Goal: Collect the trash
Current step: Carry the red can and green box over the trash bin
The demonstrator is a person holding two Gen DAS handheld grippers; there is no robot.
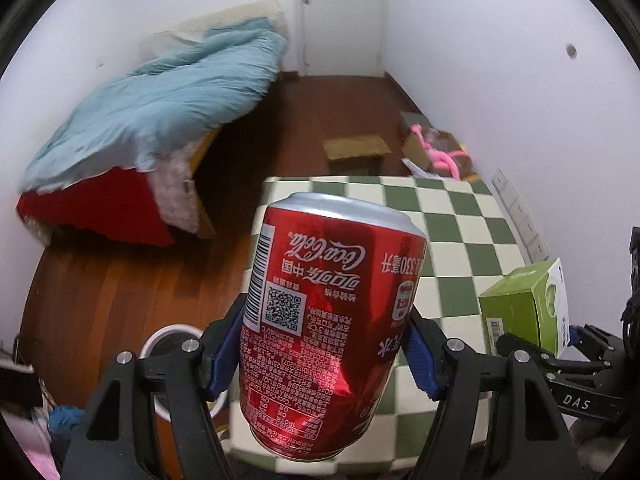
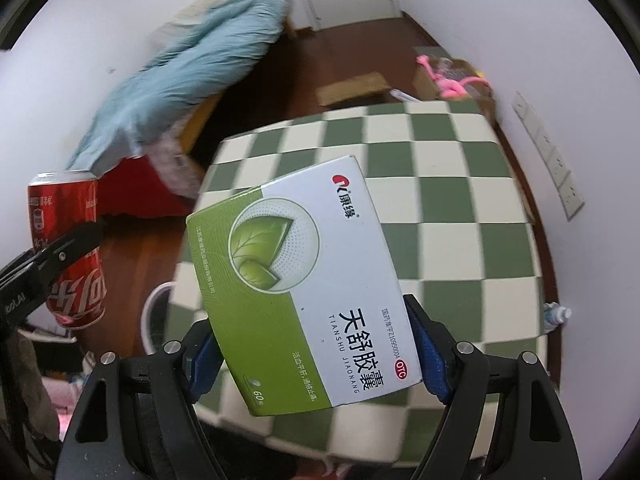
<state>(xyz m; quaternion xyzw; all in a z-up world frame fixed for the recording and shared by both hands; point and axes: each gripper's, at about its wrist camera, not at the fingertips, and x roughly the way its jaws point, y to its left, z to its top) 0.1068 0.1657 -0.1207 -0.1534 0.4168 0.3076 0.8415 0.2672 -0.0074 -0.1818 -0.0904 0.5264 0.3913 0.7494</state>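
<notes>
Trash held: one dented glossy red metal can (image 1: 332, 320) pinched in left tongs (image 1: 326, 356), one flat green-white cardboard box (image 2: 304, 284) clamped in right tongs (image 2: 316, 354).

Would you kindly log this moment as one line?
left gripper: holds cola can | right gripper: holds medicine box | both above checkered table
</notes>
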